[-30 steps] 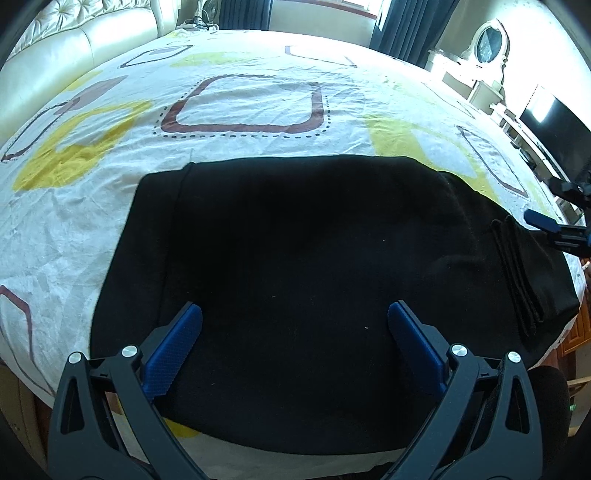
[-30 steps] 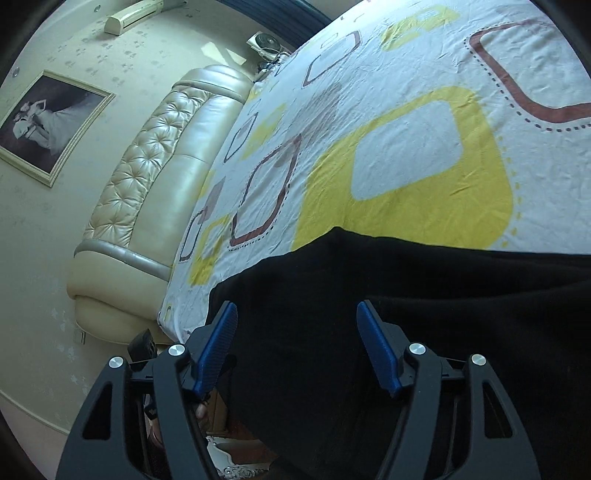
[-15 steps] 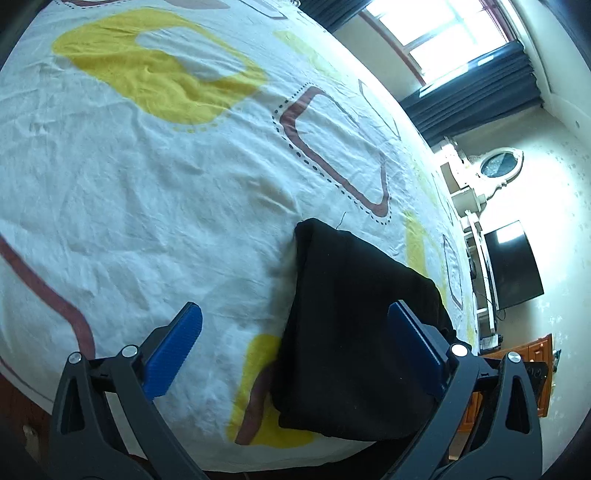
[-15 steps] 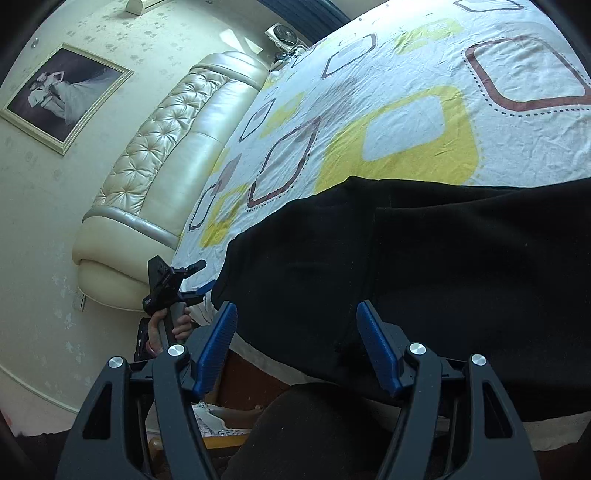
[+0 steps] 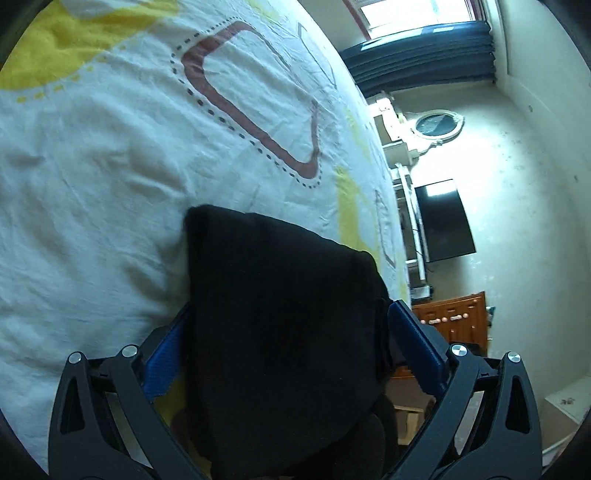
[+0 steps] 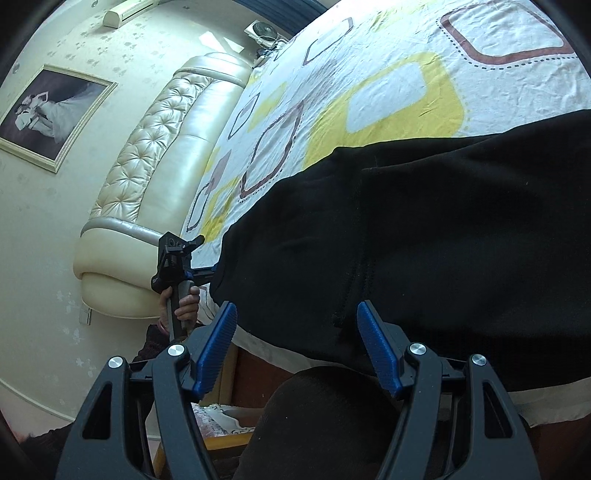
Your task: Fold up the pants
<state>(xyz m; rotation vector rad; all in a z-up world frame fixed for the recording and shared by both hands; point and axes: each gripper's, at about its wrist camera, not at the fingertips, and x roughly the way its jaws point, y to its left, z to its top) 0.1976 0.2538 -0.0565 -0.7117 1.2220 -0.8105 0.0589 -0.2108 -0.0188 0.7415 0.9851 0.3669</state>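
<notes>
Left wrist: pants (image 5: 280, 325) edge between spread left gripper (image 5: 284, 354) fingers.

Bedroom. Bed (image 5: 92, 155) with white sheet printed in yellow and maroon rounded squares, fills left of left wrist view. Cream tufted headboard (image 6: 147, 162) at centre left of right wrist view. Framed black-and-white photo (image 6: 51, 114) on cream patterned wall, upper left. Small fan (image 6: 264, 29) at top centre, by bed's far corner. Window (image 5: 413, 14) with dark blue curtains (image 5: 424, 55), top right of left wrist view, daylight coming in. White dresser with oval mirror (image 5: 437, 125), dark wall TV (image 5: 443, 221), brown wooden cabinet (image 5: 454, 317) at right.
</notes>
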